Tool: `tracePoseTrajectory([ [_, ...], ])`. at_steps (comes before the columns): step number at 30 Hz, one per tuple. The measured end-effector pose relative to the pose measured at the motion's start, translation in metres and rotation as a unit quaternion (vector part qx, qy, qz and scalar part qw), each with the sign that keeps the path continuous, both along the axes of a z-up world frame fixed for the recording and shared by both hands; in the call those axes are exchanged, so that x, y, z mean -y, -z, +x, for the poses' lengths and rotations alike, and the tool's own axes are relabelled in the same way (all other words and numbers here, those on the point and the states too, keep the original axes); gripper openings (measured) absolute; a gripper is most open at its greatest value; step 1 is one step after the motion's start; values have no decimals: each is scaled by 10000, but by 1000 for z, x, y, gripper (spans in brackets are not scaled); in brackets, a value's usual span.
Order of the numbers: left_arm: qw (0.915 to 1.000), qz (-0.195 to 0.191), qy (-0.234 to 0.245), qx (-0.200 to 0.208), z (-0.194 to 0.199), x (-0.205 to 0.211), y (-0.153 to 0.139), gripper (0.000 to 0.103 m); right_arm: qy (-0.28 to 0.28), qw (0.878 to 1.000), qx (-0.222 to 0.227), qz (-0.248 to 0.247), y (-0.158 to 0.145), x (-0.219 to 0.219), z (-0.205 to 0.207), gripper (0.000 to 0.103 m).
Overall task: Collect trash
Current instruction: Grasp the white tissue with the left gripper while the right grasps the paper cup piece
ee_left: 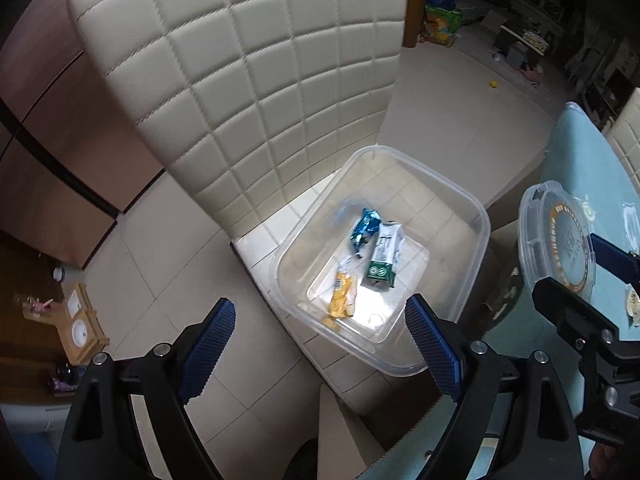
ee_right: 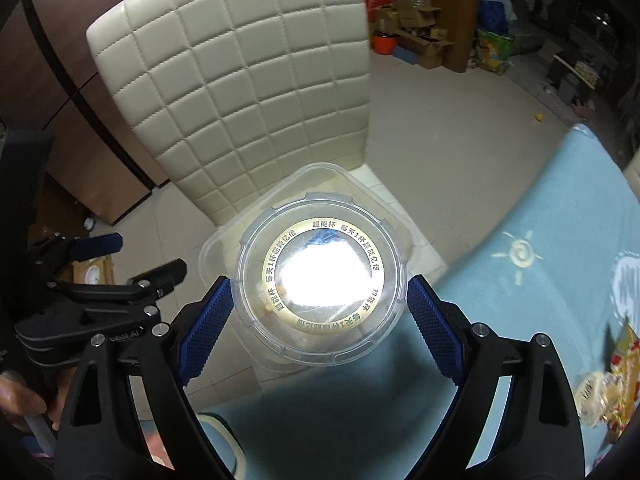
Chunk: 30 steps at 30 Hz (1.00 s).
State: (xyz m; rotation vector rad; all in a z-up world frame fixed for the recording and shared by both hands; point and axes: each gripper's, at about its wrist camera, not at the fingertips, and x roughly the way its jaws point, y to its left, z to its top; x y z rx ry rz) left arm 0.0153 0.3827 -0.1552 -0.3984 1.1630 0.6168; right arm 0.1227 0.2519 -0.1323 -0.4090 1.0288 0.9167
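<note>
Clear plastic fills my left view: a see-through bin [ee_left: 486, 224] sits on the seat of a cream quilted chair [ee_left: 240, 80], right under me. In it lie a blue wrapper [ee_left: 364, 230], a green-and-white carton [ee_left: 382, 260] and a yellow wrapper [ee_left: 342, 296]. My left gripper [ee_left: 320, 308] hangs over the bin's near edge, its blue pads spread wide with nothing between them. At the right edge my right gripper [ee_left: 568, 264] carries a round clear tub [ee_left: 556, 240] with a gold ring on top, above the gap between the bin and the table's pale blue cloth [ee_left: 580, 152].

From the right wrist, that tub [ee_right: 320, 272] sits square between my pads, glare whiting out its middle, with the bin's rim [ee_right: 336, 168] showing behind and below it. The right gripper [ee_right: 320, 284] is spread very wide. The pads stand just beside the tub's rim on either side and do not seem to bite into it, so I judge the hold is slack or gone. My left gripper [ee_right: 152, 254] shows at the left, also agape. More crumpled wrappers [ee_right: 612, 392] wait on the cloth at the far right.

I take this as the drop step: the tub is going into the bin. Next I must swing the right hand to those wrappers, settle the pads around one and close gently, since thin foil slips easily.
</note>
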Motion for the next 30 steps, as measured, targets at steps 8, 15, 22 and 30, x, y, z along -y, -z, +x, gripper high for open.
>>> tracePoseTrajectory([
  [8, 10000, -18, -35, 14, -5, 2, -3, 85, 228, 9997, -18, -10, -2, 20, 0, 100],
  [15, 9990, 92, 376, 228, 2, 34, -27, 85, 720, 9974, 68, 2, -20, 77, -11, 100],
  [22, 9933, 193, 1066, 401, 10, 93, -54, 85, 1489, 9881, 369, 133, -41, 158, -31, 99],
  [30, 9784, 195, 2001, 479, 16, 184, -65, 85, 2552, 9662, 352, 111, -43, 262, -46, 99],
])
